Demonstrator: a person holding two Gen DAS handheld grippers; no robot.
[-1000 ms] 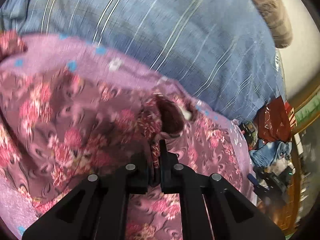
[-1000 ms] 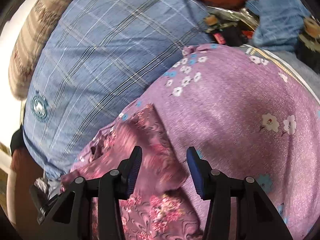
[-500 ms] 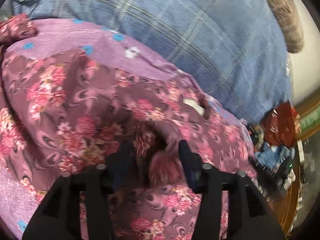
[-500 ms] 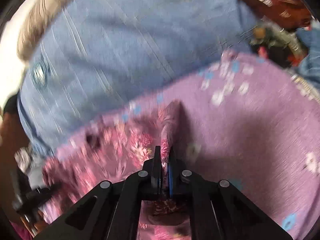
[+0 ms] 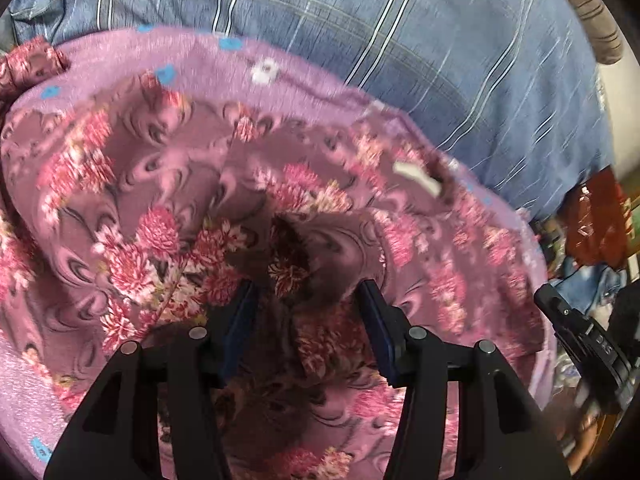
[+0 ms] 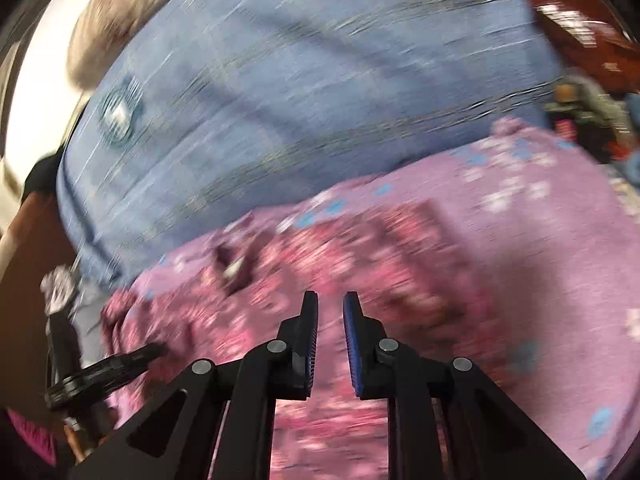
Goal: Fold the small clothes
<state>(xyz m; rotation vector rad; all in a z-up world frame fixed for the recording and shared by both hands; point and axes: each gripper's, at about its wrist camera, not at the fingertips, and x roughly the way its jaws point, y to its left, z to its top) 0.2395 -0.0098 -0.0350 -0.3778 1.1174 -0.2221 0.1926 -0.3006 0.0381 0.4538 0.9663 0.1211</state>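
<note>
A small mauve garment with pink flowers (image 5: pixel 192 184) lies rumpled on a purple flowered cloth (image 5: pixel 208 52). My left gripper (image 5: pixel 306 292) is open, its jaws apart on either side of a raised fold of the garment, gripping nothing. In the blurred right wrist view the garment (image 6: pixel 360 264) lies flat ahead on the purple cloth (image 6: pixel 560 248). My right gripper (image 6: pixel 331 300) is open by a narrow gap just above the garment, with nothing between the jaws.
A blue plaid bedsheet (image 5: pixel 400 40) covers the bed beyond the purple cloth and shows in the right wrist view (image 6: pixel 300 92). A striped pillow (image 5: pixel 588 12) lies at the far edge. A red bag (image 5: pixel 596 220) and clutter sit beside the bed.
My left gripper opened and let go of the garment fold, then stayed open over it. My right gripper shut on the garment's edge, then opened and released it while moving fast.
</note>
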